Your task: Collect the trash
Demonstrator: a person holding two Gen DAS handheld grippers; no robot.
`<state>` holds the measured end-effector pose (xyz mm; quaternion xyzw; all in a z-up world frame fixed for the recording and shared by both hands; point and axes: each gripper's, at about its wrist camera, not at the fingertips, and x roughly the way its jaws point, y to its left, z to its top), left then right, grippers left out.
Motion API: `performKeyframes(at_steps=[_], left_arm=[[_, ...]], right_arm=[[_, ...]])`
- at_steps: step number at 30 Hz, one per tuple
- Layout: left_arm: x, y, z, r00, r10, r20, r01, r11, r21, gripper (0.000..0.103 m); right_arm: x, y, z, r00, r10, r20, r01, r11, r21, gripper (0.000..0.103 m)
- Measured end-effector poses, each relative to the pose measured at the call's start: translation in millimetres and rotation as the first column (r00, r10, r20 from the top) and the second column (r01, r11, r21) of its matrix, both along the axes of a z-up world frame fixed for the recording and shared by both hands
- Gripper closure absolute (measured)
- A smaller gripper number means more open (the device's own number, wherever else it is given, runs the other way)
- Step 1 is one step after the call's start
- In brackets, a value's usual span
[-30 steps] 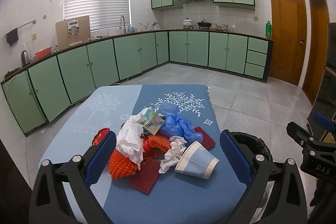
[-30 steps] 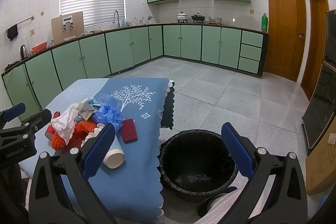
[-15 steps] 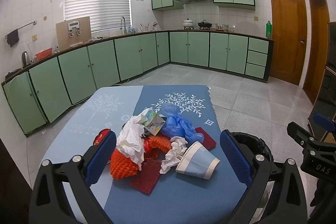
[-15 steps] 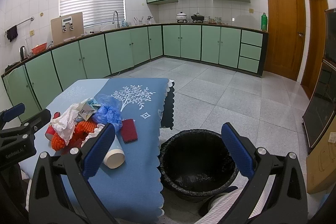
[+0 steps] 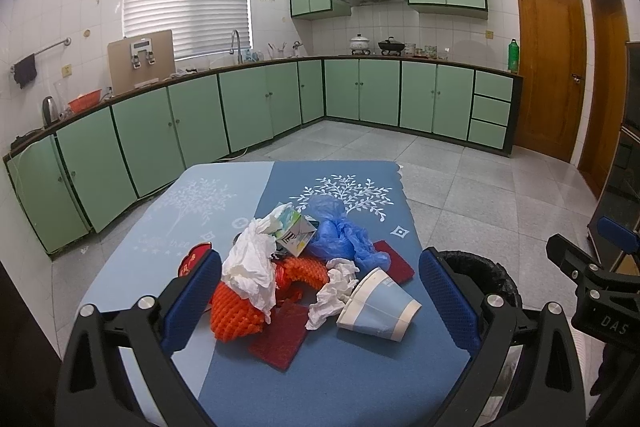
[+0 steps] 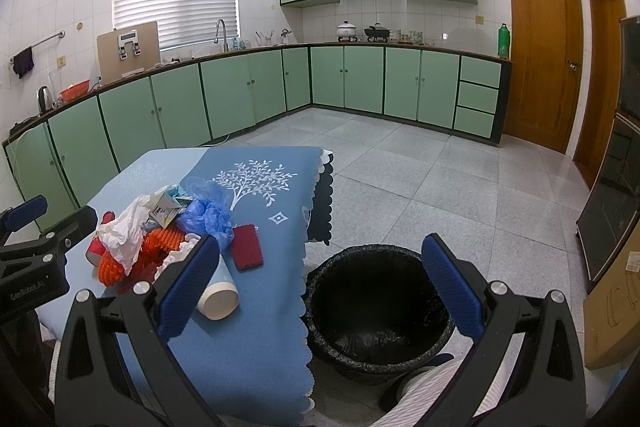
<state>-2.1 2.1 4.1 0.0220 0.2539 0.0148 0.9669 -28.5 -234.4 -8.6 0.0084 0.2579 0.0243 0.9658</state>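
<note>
Trash (image 5: 304,267) lies heaped in the lower middle of the left wrist view, on the blue-clothed worktop (image 5: 352,379). In the pile, a white crumpled tissue (image 5: 252,267) drapes over orange foam netting (image 5: 236,315), a small printed carton (image 5: 296,233) leans against a blue plastic bag (image 5: 340,235), and a paper cup (image 5: 378,307) lies on its side at the near right, touching another tissue wad (image 5: 332,291). Dark red pads (image 5: 280,335) sit flat under the heap. The left gripper (image 5: 320,303) hangs above the near edge with its blue fingers (image 5: 192,299) spread wide around the pile, holding nothing. A black-lined bin (image 5: 488,267) peeks out at lower right.

From the right wrist view, the same heap (image 6: 160,239) sits at middle left, and the cup (image 6: 218,301) lies near the cloth's scalloped edge. The bin (image 6: 376,311) stands on the floor just beside the worktop (image 6: 260,347), at lower centre. The right gripper (image 6: 320,287) is spread wide and empty, framing the bin.
</note>
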Motion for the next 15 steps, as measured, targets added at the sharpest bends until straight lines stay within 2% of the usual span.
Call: performKeyframes(at_steps=[15], left_arm=[[0.9, 1.0, -1.8, 1.000, 0.000, -0.003, 0.000, 1.000, 0.000, 0.006]], right_arm=[[0.4, -0.9, 0.3, 1.000, 0.000, 0.001, 0.000, 1.000, -0.002, 0.005]])
